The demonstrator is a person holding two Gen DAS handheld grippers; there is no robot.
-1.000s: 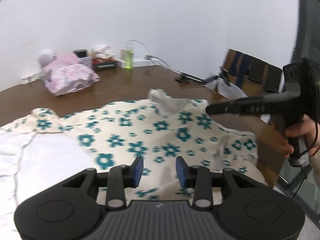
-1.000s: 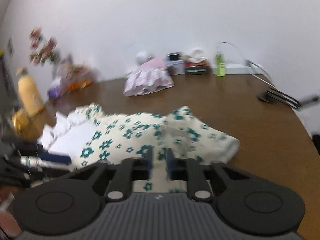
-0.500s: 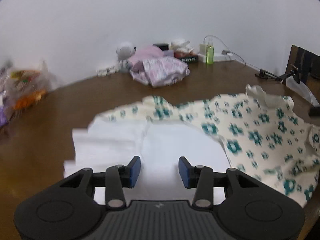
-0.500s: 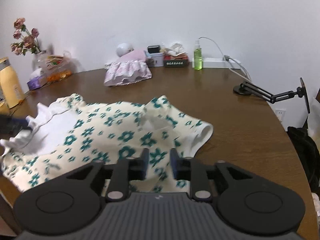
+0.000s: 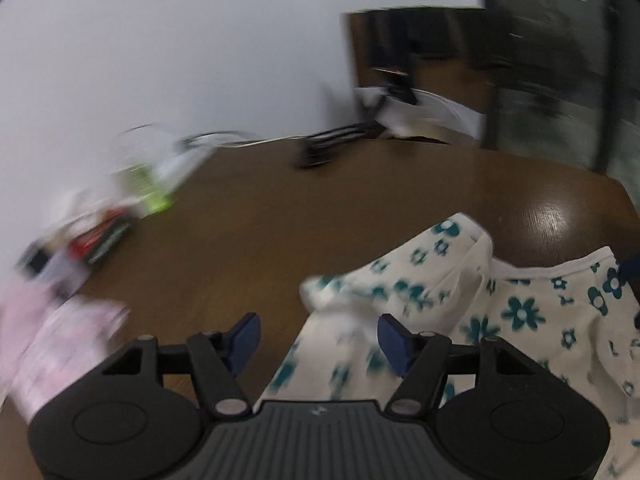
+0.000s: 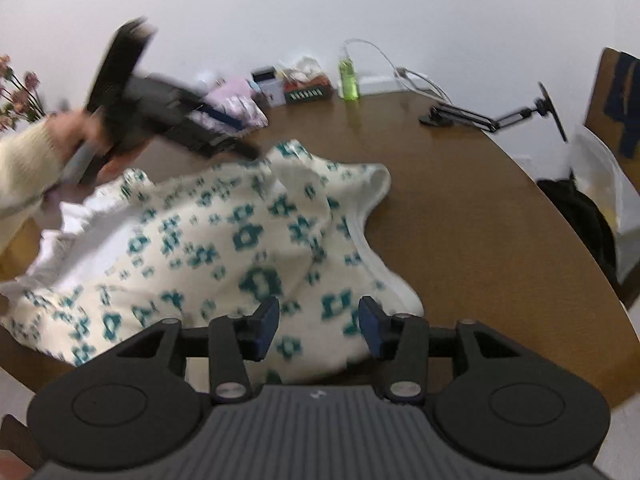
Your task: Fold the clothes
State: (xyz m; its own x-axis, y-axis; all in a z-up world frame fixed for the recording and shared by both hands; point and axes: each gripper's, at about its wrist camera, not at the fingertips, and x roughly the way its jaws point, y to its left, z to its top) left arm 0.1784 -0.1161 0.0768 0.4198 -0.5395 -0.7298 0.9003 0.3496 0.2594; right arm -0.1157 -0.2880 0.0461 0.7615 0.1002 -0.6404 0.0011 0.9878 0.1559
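The flowered garment point(image 6: 224, 248) lies crumpled on the brown worktop point(image 6: 460, 216), filling the lower left and centre of the right wrist view, with its white lining showing at the left edge.

The right hand-held gripper point(image 6: 318, 326) hovers over the garment's near hem at the bottom centre, its jaws opening, the pads clear of the cloth. The left hand-held gripper point(image 5: 318, 340) sits low in its own blurred view, jaws opening too, a fold of cloth under the gap but not pinched.

To fold well, I would flatten the bunched sleeve at the centre first. Then take 2 matching corners, 1 per gripper, and lift together so the edge stays straight.

No label or writing is readable; the boxes point(image 6: 308, 90) at the upper centre are too blurred.
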